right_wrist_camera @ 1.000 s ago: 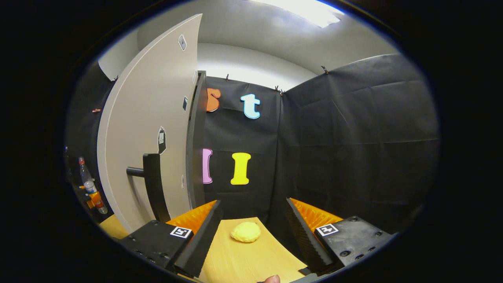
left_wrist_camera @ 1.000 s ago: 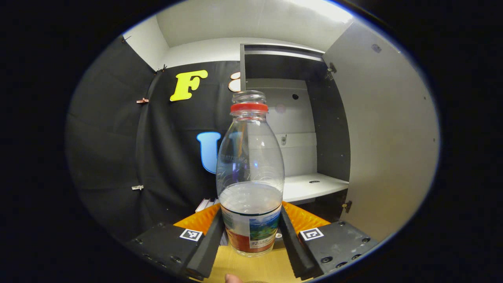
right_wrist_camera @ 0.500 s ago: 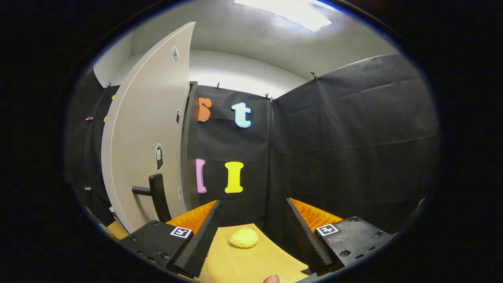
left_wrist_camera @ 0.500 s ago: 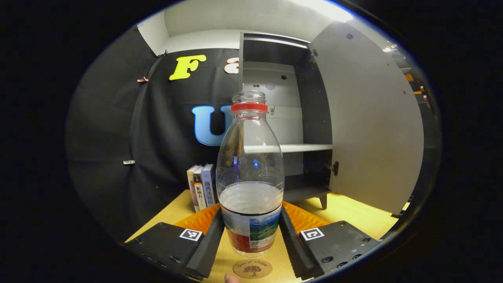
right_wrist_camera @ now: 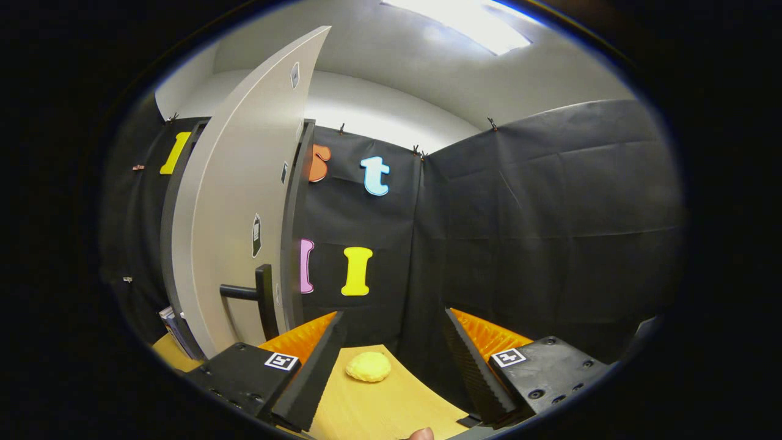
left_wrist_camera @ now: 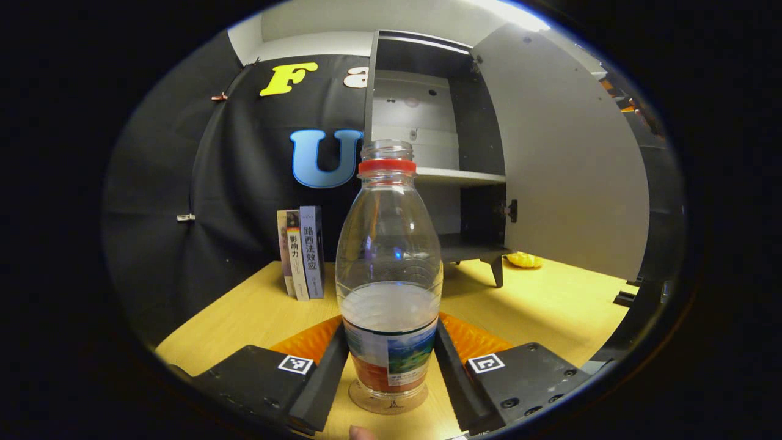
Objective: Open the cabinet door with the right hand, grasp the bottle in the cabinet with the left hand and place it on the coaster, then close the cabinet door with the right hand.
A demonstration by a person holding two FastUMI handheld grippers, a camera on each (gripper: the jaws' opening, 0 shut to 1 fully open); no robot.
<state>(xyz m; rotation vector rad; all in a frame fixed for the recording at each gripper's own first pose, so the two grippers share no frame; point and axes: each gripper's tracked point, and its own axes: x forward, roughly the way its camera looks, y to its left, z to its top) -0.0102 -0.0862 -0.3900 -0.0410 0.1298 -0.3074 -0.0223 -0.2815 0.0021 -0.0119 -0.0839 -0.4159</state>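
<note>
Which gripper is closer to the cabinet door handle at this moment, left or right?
Right. The right gripper is open, just beside the handle on the open door. The left gripper is shut on the bottle, out on the table in front of the cabinet.

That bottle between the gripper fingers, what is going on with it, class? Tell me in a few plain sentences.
The left gripper is shut on the bottle, a clear one partly filled with water, with its base on the coaster on the wooden table. The cabinet door stands open. The right gripper is open and holds nothing, with the door handle to its left. Releasing the bottle and closing the door are not yet done.
</note>
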